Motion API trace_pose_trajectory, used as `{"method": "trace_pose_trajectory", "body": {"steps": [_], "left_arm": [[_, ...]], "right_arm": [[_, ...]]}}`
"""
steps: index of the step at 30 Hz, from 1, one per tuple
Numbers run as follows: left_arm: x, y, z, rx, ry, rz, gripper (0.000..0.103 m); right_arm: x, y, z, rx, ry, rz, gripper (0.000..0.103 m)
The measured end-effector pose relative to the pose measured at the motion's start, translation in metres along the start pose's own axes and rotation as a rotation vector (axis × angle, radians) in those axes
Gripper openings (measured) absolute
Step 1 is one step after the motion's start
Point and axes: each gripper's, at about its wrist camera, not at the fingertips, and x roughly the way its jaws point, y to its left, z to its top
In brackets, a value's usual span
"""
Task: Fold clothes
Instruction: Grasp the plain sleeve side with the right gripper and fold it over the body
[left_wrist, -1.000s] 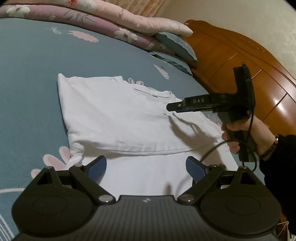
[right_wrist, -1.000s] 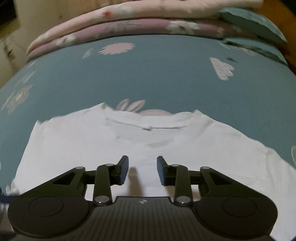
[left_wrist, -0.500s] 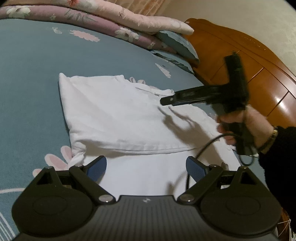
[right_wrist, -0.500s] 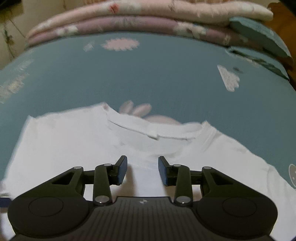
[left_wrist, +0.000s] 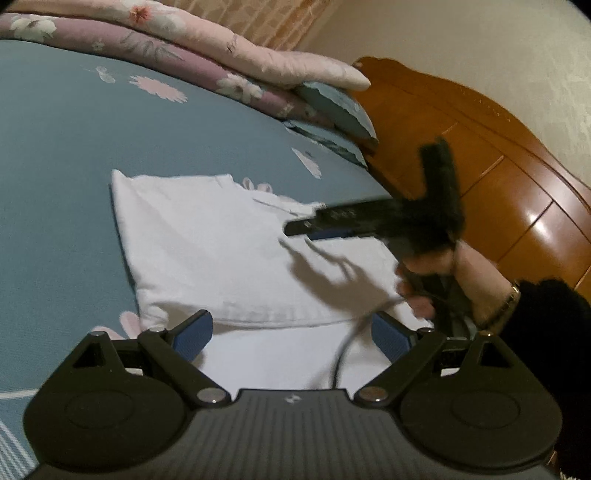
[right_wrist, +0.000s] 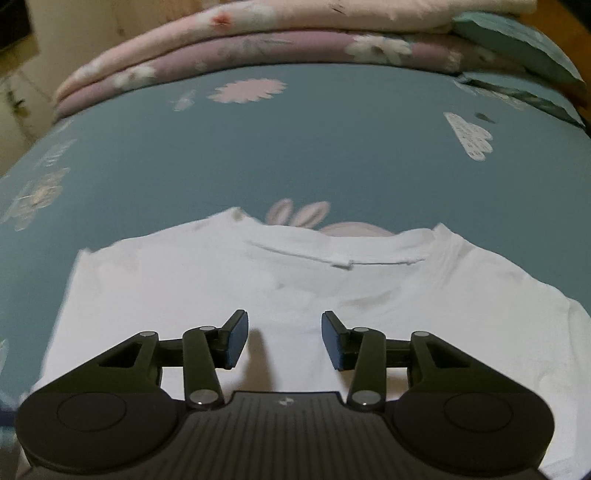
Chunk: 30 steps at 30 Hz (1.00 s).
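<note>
Hovering both tools over a white T-shirt (right_wrist: 207, 291) lying on the blue bedsheet (right_wrist: 332, 155), its left side already folded inward; my left gripper (left_wrist: 291, 334) gapes wide, my right gripper (right_wrist: 284, 338) stands half spread, neither pinching cloth; next, I judge, comes the unfolded right sleeve.

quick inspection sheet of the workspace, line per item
surface: teal floral bedsheet.
job's things: white t-shirt lying flat, collar toward the quilts, one side folded over.
clutter: nothing seen.
grippers: left gripper open over the shirt; right gripper open above the shirt, empty, held in a hand.
cables: dark cable hanging from the right gripper.
surroundings: folded quilts, pillows, wooden headboard.
</note>
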Motion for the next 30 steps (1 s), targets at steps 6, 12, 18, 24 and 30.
{"method": "trace_pose_trajectory", "body": {"steps": [6, 12, 18, 24, 30], "left_arm": [[-0.012, 0.016, 0.008, -0.067, -0.047, 0.006, 0.093], [-0.031, 0.042, 0.018, -0.181, -0.115, 0.074, 0.093], [-0.049, 0.071, 0.023, -0.314, -0.191, 0.103, 0.093], [-0.047, 0.079, 0.024, -0.335, -0.194, 0.087, 0.093], [-0.048, 0.075, 0.026, -0.317, -0.2, 0.087, 0.093]], "right_arm": [[-0.016, 0.033, -0.029, -0.131, 0.028, 0.049, 0.063], [-0.025, 0.057, -0.052, -0.266, 0.027, 0.01, 0.069], [-0.027, 0.105, -0.03, -0.339, -0.079, 0.147, 0.018], [0.013, 0.16, -0.044, -0.42, -0.016, 0.24, 0.015], [-0.001, 0.169, -0.041, -0.429, -0.057, 0.275, 0.017]]}}
